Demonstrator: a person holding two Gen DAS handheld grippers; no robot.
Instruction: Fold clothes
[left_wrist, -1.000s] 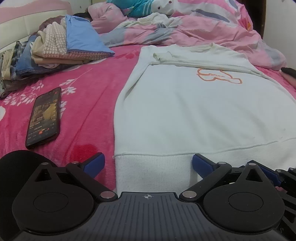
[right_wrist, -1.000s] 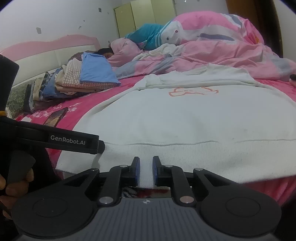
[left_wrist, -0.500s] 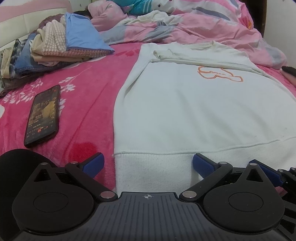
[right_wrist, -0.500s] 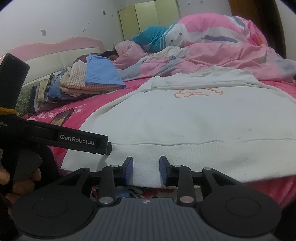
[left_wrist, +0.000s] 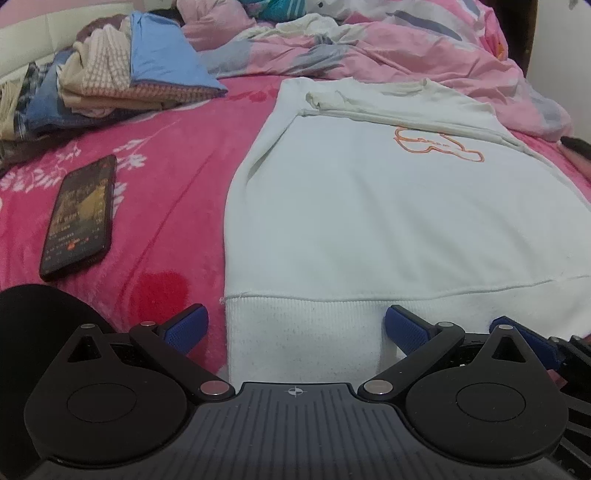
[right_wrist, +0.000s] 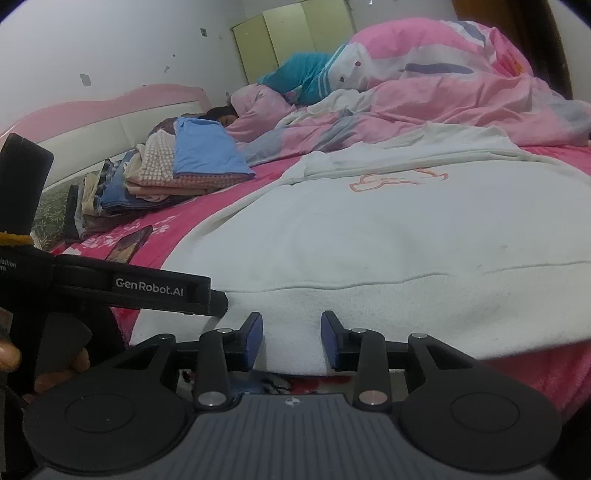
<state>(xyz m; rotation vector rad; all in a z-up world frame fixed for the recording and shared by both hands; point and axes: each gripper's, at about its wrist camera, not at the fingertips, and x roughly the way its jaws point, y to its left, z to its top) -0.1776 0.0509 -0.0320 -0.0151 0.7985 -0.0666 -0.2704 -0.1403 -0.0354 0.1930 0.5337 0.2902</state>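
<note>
A white sweatshirt (left_wrist: 369, 206) with an orange outline print lies flat on the pink bed cover, its sleeves folded across the chest. Its ribbed hem (left_wrist: 295, 317) is nearest to me. My left gripper (left_wrist: 295, 326) stands wide open around the hem's left corner, its pads clear of the cloth. In the right wrist view the sweatshirt (right_wrist: 388, 236) fills the middle. My right gripper (right_wrist: 291, 341) straddles the hem edge, jaws opening, with the cloth between the blue pads but not pinched. The left gripper's arm (right_wrist: 147, 286) reaches in beside it.
A black phone (left_wrist: 79, 218) lies on the pink bed cover (left_wrist: 166, 166) left of the sweatshirt. A pile of folded clothes (left_wrist: 122, 81) sits at the back left. A rumpled pink quilt (left_wrist: 369, 48) runs along the back, with a person (right_wrist: 221, 114) lying under it.
My right gripper's jaws, earlier shut on the hem, have spread apart and let go of it. The left gripper stays wide open in the same place.
</note>
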